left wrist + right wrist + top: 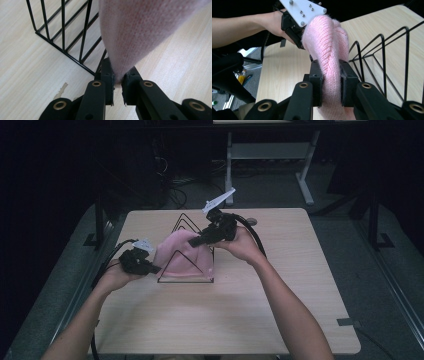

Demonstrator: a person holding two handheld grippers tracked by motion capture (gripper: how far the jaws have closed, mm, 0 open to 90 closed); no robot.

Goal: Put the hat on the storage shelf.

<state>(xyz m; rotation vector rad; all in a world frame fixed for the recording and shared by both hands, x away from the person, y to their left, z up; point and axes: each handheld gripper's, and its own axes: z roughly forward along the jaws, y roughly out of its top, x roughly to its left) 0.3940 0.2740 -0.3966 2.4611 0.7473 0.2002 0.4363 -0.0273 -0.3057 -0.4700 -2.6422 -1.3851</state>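
both grippers pinch the pink knit hat. left gripper grips its edge, right gripper its top. it hangs beside the wire rack on the tabletop.

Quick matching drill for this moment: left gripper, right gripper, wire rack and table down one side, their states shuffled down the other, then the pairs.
1. left gripper
2. right gripper
3. wire rack
4. table

a. stands on the table
b. shut on a thin edge of the pink knit hat
c. light wood, bears the rack
d. shut on a thick bunched fold of the hat

Pairs: 1-b, 2-d, 3-a, 4-c
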